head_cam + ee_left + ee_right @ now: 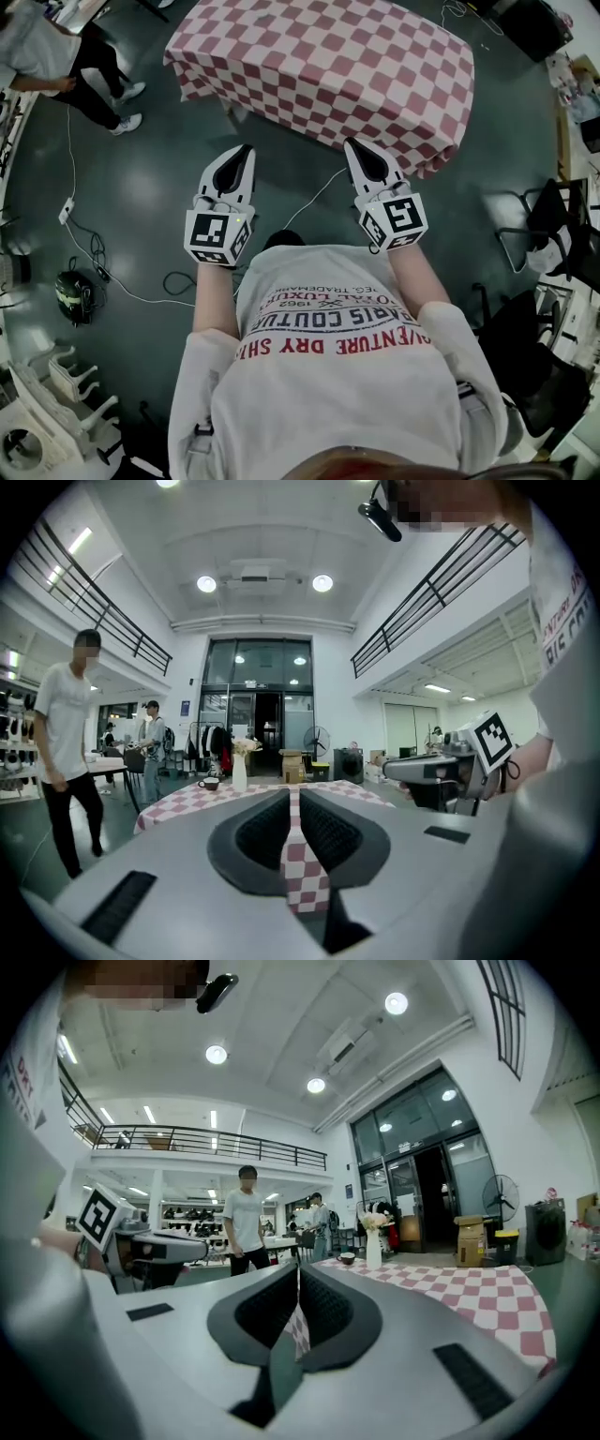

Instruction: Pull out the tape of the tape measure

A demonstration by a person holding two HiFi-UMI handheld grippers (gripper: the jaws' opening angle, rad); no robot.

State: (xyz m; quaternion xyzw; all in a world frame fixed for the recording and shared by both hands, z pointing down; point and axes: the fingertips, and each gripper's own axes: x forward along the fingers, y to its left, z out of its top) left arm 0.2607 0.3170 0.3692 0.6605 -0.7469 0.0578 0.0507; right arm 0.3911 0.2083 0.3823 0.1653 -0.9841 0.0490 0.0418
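Note:
No tape measure shows in any view. I stand a step back from a table with a red-and-white checked cloth. My left gripper and right gripper are held side by side in the air, pointing at the table, above the dark floor. In the left gripper view the left gripper is shut with nothing between its jaws. The right gripper is likewise shut and empty. A white vase and a dark cup stand on the far end of the table.
A person stands by the table's far left. White cables trail over the floor at the left beside a dark round object. Black chairs stand at the right. White chairs are stacked at the lower left.

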